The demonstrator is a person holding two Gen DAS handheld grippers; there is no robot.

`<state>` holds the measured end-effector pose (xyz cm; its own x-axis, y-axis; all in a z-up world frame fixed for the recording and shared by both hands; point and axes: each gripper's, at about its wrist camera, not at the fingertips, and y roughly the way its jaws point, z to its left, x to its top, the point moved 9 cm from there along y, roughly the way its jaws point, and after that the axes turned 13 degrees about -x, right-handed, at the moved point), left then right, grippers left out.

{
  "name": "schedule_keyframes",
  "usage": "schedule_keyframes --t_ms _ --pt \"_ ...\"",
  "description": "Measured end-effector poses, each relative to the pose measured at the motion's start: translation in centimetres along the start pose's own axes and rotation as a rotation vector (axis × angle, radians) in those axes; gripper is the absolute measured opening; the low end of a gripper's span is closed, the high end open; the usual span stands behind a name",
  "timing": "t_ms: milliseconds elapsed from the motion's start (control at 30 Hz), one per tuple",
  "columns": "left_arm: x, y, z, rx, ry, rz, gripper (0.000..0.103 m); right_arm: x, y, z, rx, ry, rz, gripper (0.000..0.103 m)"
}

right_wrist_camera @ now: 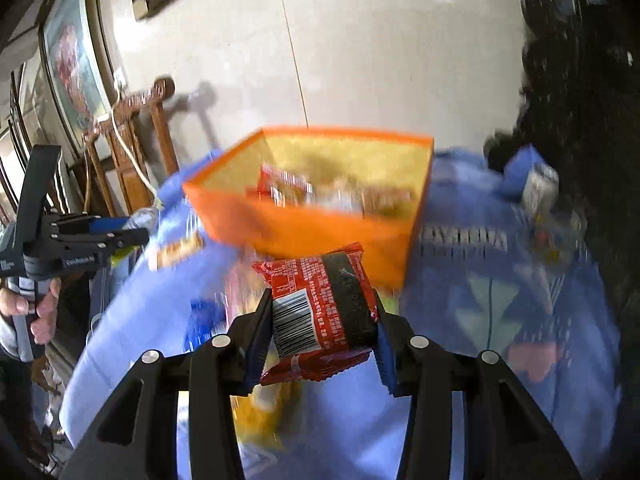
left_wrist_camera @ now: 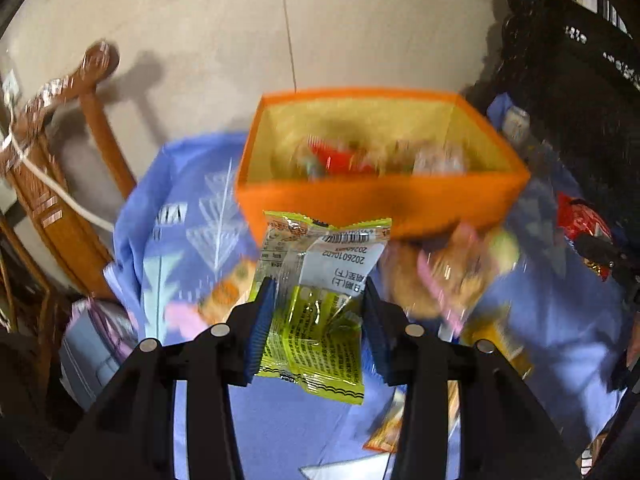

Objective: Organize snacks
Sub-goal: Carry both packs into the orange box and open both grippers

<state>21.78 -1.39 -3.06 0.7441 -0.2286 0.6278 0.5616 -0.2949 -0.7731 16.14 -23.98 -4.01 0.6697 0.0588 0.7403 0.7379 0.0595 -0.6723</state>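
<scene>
Our left gripper (left_wrist_camera: pixel 318 312) pinches 1 yellow-green snack packet (left_wrist_camera: pixel 316 300); our right gripper (right_wrist_camera: pixel 322 320) pinches 1 red packet (right_wrist_camera: pixel 320 312), both before a blurred, seemingly part-filled orange box (left_wrist_camera: pixel 380 204).

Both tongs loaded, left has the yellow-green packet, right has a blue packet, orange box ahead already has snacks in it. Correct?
Not quite: the packet in the right tongs is red, with a dark band and a barcode, not blue, as the right wrist view shows. The rest stands: the left tongs grip the yellow-green packet, and the orange box ahead already holds snacks.
</scene>
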Motion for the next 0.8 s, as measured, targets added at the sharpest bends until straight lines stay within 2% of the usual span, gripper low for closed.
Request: schedule_keyframes --t_ms 133,233,433,467,500,533,567,600,633,667,800 --pt "4.7 0.3 -0.4 -0.001 0.006 -0.042 0.042 4.7 0.7 0.1 0.017 0.038 -0.046 0.045" --pt "7.7 1.8 -0.3 -0.022 -0.011 -0.045 0.042 7.7 2.9 0.0 0.022 0.084 -0.061 0.045" --pt "11.6 6.6 0.2 0.006 -0.036 -0.030 0.043 9.7 8.6 0.1 0.019 0.139 -0.033 0.049" --pt "12.0 7.6 0.3 0.004 -0.042 -0.024 0.043 9.8 9.2 0.1 0.019 0.148 -0.029 0.051" --pt "12.3 8.3 0.3 0.001 -0.050 -0.020 0.044 9.8 10.0 0.1 0.014 0.159 -0.024 0.058" --pt "12.5 9.0 0.4 -0.006 -0.066 -0.026 0.053 9.9 10.8 -0.1 0.004 0.169 -0.026 0.072" --pt "12.8 9.4 0.5 -0.001 -0.077 -0.047 0.066 10.0 11.0 -0.4 -0.017 0.172 -0.032 0.077" --pt "12.9 9.3 0.6 0.015 -0.081 -0.065 0.095 10.0 11.0 -0.7 -0.045 0.180 -0.048 0.080" --pt "13.0 8.8 0.5 0.037 -0.077 -0.112 0.099 9.9 10.7 -0.9 -0.049 0.184 -0.067 0.082" --pt "13.1 8.7 0.2 0.035 -0.066 -0.132 0.099 9.7 10.5 -0.8 -0.039 0.182 -0.074 0.082" --pt "12.2 8.5 -0.7 0.023 -0.018 -0.103 0.099 8.8 9.5 -1.2 -0.035 0.184 -0.087 0.084"
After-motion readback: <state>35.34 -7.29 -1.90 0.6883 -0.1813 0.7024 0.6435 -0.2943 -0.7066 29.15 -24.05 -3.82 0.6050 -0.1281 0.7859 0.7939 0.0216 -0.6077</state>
